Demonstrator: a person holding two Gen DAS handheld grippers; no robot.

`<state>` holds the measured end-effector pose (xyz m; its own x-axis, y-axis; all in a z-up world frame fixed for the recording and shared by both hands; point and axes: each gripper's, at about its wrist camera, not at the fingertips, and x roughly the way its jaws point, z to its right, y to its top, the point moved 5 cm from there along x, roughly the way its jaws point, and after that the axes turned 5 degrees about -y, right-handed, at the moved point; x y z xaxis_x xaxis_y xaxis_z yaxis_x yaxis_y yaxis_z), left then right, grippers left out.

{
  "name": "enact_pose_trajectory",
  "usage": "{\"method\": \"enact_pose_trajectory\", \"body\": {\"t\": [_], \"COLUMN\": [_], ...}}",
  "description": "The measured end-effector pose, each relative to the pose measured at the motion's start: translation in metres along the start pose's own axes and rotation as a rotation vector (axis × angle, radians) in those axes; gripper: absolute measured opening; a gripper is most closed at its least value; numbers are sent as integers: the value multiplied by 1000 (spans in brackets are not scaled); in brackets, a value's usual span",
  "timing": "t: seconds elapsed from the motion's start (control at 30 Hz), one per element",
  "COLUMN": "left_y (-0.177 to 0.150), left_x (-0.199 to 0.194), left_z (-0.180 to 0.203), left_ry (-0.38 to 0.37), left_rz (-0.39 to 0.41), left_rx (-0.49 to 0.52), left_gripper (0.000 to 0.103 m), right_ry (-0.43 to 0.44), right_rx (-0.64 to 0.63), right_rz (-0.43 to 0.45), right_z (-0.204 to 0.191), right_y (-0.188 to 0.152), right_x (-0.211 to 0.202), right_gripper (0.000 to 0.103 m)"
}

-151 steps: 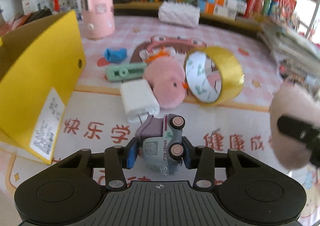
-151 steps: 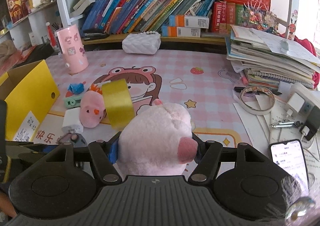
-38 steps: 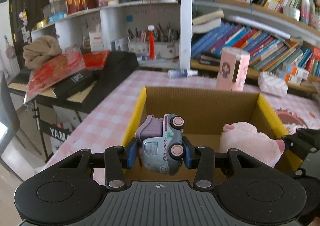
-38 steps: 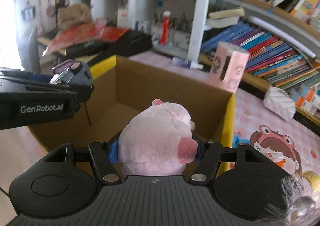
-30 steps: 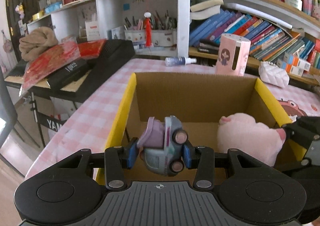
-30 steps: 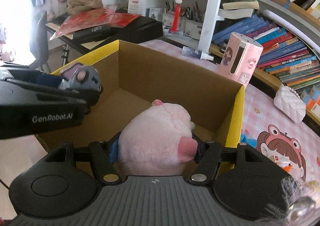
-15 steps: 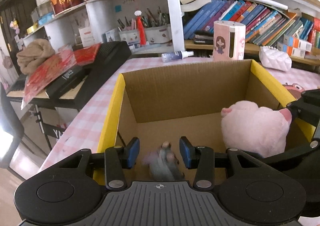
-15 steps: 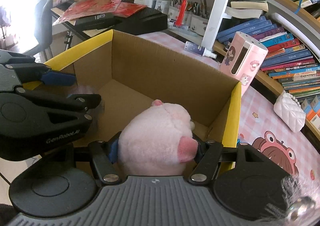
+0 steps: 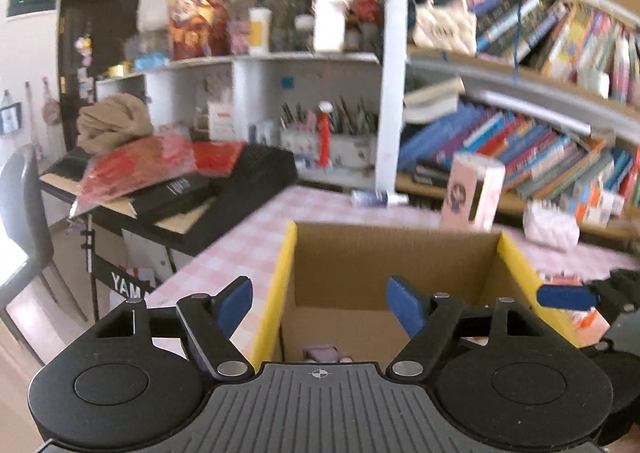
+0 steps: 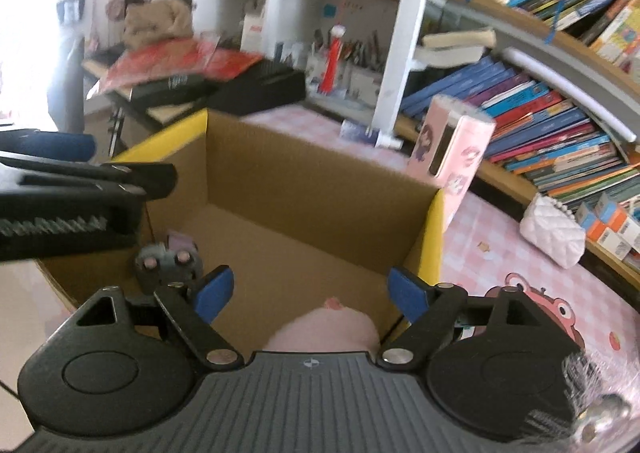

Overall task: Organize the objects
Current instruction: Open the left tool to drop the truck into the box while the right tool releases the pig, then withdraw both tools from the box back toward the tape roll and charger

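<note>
Left gripper (image 9: 320, 303) and right gripper (image 10: 310, 291) have just been opening — both empty. Toy truck (image 10: 168, 259) and pink plush (image 10: 326, 327) lie in the cardboard box (image 10: 320, 189); remaining items are not visible.

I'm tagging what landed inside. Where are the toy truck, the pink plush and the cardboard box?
toy truck (image 10: 170, 259): right wrist view, its grey underside.
pink plush (image 10: 326, 329): right wrist view, its rounded top.
cardboard box (image 10: 312, 177): right wrist view, inner far wall.

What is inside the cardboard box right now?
Inside the cardboard box lie a toy truck near one wall and a pink plush toy. The gripper body covers the plush's lower part and the floor nearest the camera.
</note>
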<state>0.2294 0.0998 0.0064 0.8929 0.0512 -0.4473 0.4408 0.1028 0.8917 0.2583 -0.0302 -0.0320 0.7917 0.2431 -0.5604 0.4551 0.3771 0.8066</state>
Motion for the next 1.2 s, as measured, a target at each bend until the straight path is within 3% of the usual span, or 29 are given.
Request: {"method": "enact_pose_trajectory", "body": {"t": [0.23, 0.47, 0.77, 1.2], "left_y": [-10, -31, -68, -115], "left_x": [-30, -59, -96, -148], "left_z": [-16, -23, -27, -28], "left_ry": [20, 8, 9, -9], "left_rz": [9, -25, -114, -202], "left_rx": [-31, -38, -11, 26], "left_gripper": [78, 80, 86, 87], "right_ry": [-53, -87, -156, -172], "right_rx": [41, 79, 151, 202], "right_rz": [81, 89, 8, -58], "right_z": [-4, -16, -27, -55], "right_y": [2, -12, -54, -111], "right_x": [-39, -71, -111, -164], "right_gripper": [86, 87, 90, 90]}}
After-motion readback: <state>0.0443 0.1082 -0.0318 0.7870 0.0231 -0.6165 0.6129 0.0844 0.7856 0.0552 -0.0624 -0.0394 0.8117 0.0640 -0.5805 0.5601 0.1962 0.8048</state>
